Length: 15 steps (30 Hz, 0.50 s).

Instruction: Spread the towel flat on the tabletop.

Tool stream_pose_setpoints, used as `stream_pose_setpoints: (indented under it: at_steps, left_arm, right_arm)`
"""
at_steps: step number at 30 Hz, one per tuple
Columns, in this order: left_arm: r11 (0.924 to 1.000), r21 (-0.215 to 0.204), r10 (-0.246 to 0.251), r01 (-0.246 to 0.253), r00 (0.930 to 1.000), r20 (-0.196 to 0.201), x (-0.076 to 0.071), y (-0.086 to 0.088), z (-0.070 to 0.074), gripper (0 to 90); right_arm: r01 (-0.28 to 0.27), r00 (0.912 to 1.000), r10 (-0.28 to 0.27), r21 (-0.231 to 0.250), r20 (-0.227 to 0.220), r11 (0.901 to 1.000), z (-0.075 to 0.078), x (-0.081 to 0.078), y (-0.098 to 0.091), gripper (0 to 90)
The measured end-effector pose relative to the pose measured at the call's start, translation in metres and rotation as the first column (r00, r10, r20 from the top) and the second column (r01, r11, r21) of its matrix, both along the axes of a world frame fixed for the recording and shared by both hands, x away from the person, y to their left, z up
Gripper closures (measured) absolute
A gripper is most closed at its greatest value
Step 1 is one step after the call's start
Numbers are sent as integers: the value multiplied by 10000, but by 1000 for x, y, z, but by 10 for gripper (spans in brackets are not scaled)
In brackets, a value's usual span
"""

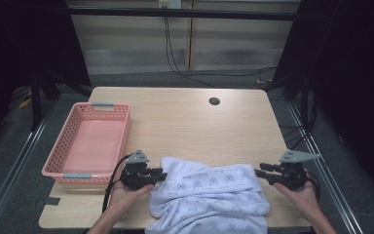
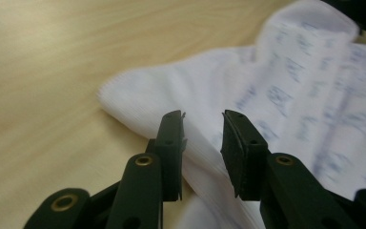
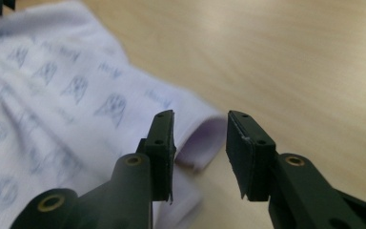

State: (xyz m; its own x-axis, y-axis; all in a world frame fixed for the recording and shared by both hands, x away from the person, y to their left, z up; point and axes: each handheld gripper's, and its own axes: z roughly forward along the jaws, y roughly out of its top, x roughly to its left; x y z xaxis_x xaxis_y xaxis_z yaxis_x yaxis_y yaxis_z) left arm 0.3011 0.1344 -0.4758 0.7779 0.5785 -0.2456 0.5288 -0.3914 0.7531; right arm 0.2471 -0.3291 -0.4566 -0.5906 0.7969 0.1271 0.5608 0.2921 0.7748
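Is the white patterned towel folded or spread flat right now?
Folded over, loosely and not neatly: the towel lies bunched at the table's near edge, and the right gripper view shows a doubled-over edge.

No legible text (towel [image 1: 209, 195] print blurred).

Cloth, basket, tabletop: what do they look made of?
Cloth: soft white fabric, likely ribbed cotton knit, matte, blue print; it drapes and folds.
Basket: pink plastic by the look, moulded lattice walls, slight sheen.
Tabletop: light wood-grain surface, probably laminate, smooth.
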Motion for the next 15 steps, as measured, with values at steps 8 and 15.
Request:
stream_pose_setpoints:
  at_steps: [8,15]
  left_arm:
    - [9989,384,291,-275,9987,-425,19,-11,-16,529]
    - [9982,563,-175,212,9978,-644,13,-12,-22,828]
  right_arm:
    - [-211,9944,208,-11,-1037,9998,-27,45,18,541]
    - [-496,9869,465,-163,-1543,9986,-38,39,25,758]
